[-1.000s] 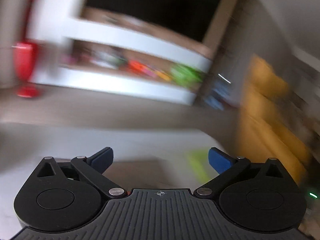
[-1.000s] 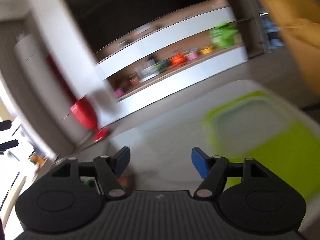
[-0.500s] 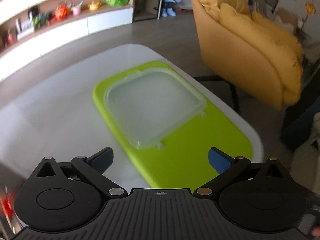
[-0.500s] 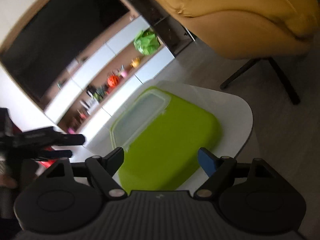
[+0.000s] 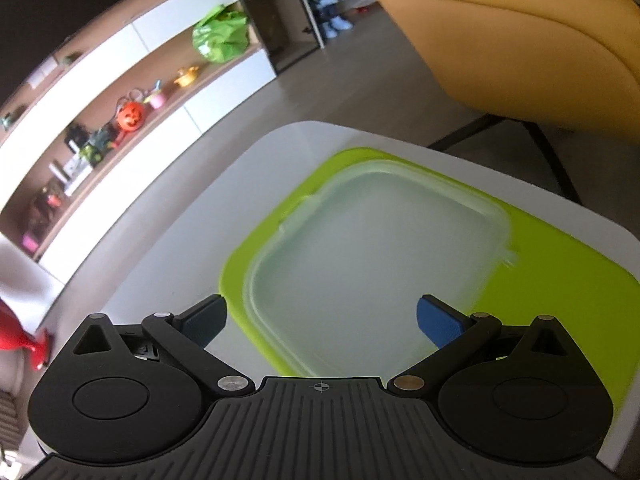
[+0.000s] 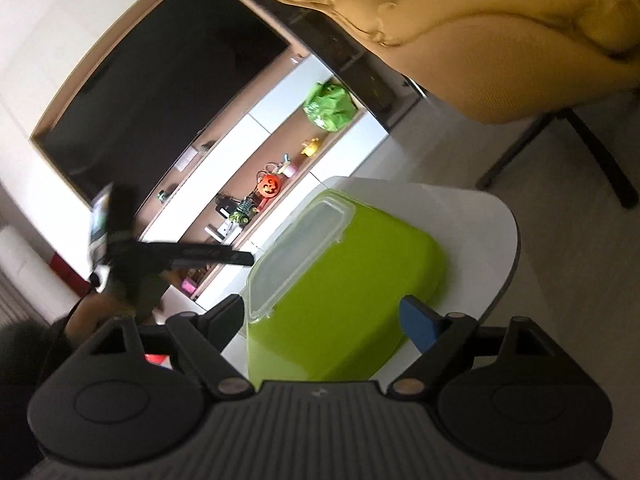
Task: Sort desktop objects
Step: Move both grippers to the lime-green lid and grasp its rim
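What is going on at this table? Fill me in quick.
A person holds a hand-held gripper in each hand over a white table. The left hand-held gripper hovers open above a clear plastic lid that lies on a lime-green mat. The right hand-held gripper is open too and holds nothing, aimed at the same mat from the side. Neither touches the lid or mat, so no sorting grasp has been made.

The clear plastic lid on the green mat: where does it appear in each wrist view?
Left wrist: the clear lid fills the middle, lying flat on the green mat.
Right wrist: the lid is left of centre, along the mat's left edge.
Shared landmark: orange pumpkin toy on the shelf.
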The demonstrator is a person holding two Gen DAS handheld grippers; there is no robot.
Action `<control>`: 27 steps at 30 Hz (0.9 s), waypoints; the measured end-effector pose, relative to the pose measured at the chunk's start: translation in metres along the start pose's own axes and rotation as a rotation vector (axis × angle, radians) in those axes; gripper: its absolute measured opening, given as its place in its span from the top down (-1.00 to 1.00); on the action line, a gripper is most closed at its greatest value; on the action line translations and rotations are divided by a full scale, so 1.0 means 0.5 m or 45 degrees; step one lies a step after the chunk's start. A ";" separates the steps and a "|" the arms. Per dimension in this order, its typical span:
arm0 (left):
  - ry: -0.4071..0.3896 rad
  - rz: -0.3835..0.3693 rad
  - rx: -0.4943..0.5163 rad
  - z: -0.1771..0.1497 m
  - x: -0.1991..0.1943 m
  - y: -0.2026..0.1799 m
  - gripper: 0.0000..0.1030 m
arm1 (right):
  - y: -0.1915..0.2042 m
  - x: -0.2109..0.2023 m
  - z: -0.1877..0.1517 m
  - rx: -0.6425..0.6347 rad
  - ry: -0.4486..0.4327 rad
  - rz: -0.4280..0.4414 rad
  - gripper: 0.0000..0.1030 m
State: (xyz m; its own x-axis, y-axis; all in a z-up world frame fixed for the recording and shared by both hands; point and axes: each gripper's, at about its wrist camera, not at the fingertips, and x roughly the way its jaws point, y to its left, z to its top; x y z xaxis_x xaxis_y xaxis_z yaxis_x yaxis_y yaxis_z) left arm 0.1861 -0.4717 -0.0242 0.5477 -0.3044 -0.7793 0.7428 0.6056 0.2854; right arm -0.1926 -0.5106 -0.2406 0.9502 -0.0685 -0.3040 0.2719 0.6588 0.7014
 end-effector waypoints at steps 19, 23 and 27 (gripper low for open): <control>0.159 -0.647 -0.916 0.042 0.255 0.323 -1.00 | -0.016 -0.015 0.016 0.099 0.071 -0.050 -0.72; 0.102 -0.567 -0.980 0.039 0.254 0.345 -1.00 | -0.043 -0.042 0.012 0.147 0.017 -0.087 -0.72; 0.193 -0.506 -0.906 0.041 0.287 0.328 -1.00 | -0.057 -0.053 0.012 0.179 -0.003 -0.062 -0.73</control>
State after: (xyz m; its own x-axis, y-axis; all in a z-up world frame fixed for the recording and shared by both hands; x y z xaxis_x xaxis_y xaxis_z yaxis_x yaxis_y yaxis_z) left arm 0.3944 -0.4309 -0.0776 0.2000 -0.5226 -0.8288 0.4212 0.8096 -0.4089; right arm -0.2247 -0.5318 -0.2487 0.9356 -0.0995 -0.3387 0.3362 0.5431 0.7694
